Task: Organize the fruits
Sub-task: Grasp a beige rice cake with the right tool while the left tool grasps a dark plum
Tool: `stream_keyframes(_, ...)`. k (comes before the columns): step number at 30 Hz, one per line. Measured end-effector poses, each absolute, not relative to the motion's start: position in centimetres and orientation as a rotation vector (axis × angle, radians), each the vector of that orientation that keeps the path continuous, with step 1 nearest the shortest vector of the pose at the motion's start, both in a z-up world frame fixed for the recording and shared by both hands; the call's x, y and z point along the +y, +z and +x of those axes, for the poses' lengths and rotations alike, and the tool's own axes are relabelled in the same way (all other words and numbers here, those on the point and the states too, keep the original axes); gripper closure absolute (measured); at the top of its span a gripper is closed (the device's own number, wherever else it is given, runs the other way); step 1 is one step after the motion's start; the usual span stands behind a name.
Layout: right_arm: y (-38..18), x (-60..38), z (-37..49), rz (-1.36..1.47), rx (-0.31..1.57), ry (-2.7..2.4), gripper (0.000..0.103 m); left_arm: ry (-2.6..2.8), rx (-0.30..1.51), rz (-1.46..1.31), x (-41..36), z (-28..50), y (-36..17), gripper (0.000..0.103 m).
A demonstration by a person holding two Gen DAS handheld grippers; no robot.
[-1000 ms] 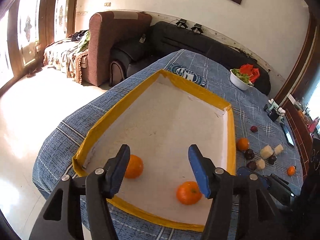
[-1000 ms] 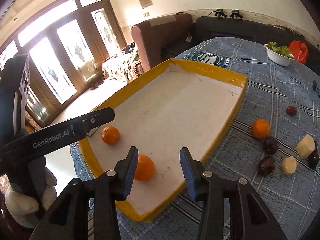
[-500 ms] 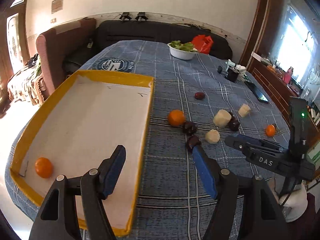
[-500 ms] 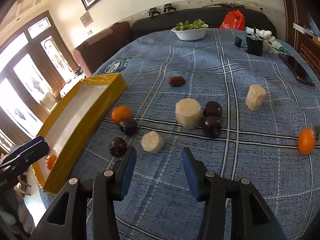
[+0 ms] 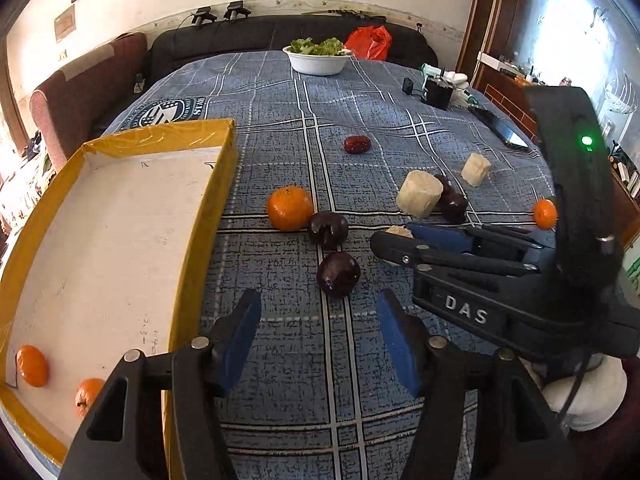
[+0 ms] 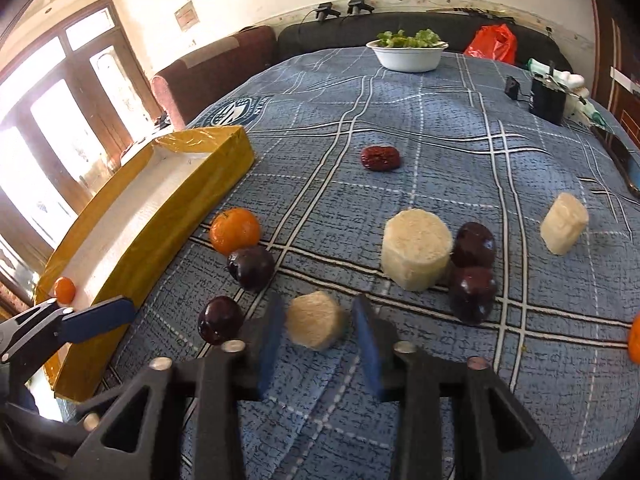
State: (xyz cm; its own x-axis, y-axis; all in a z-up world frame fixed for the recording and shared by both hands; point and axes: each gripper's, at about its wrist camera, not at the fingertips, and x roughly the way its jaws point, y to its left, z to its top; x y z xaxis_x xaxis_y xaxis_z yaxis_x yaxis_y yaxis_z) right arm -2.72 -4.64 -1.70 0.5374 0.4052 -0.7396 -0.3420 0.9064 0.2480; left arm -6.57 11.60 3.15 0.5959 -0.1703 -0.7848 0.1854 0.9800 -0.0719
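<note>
Straddling: right gripper (image 6: pixel 316 338) with blue pads either side of a pale cut chunk (image 6: pixel 315 321), jaws parted, neither pad clearly touching it
Pale chunk: squat, faceted cylinder with a fibrous, matte surface; flat face up, its short axis roughly upright; lies on the blue plaid cloth (image 6: pixel 420 128)
Left gripper: (image 5: pixel 318 338) spread wide and empty, low over the cloth just short of a dark plum (image 5: pixel 338 274); fingers pointing toward the far sofa side
Plums: glossy, near-black, round; a second one (image 5: pixel 328 229) touches the orange mandarin (image 5: pixel 290 208); two more (image 6: pixel 473 268) sit against a larger pale cylinder (image 6: pixel 416 254)
Red date: (image 6: pixel 380 157) wrinkled, oblong, long axis lying left to right
Tray: (image 5: pixel 202 216) shallow rectangle, yellow taped walls, white floor; two mandarins (image 5: pixel 32 366) in its near corner
Far end: white bowl (image 6: pixel 406 56) of leafy greens; a further pale block (image 6: pixel 564 224) stands apart to the right
</note>
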Motion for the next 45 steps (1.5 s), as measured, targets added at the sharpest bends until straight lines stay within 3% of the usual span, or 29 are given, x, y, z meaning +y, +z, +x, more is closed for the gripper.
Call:
stream_keyframes(9,-0.6,-7.3,-3.1,0.165,0.828,0.384,0.068,-0.232,0.946,0.071,9.7,-4.4,1.8,0.058)
stream_keyframes(13,-0.6,-8.6,-2.9,0.22,0.83,0.375,0.068,-0.22,0.974,0.087,8.9,-2.8,0.7,0.06)
stream_keyframes(17,-0.6,-8.7,-2.7,0.225,0.832,0.375,0.068,-0.194,0.956,0.117,8.5,-2.5,0.8,0.078)
stream_keyframes(25,-1.0,-9.0,-2.6,0.218,0.839,0.335,0.068,-0.204,0.897,0.037,10.3,-5.1,2.7,0.078)
stream_keyframes(33,0.1,-8.3,-3.4,0.209,0.829,0.321,0.068,-0.093,0.811,-0.076,19.2,-8.6,7.1,0.078)
stream_keyframes(40,4.4,-0.8,-6.0,0.131,0.814,0.518,0.067,0.084,0.81,-0.193,28.4,-8.6,7.6,0.078)
stream_keyframes(45,4.3,6.8,-6.4,0.03,0.847,0.634,0.067,0.152,0.832,-0.235,32.3,-8.1,6.1,0.077)
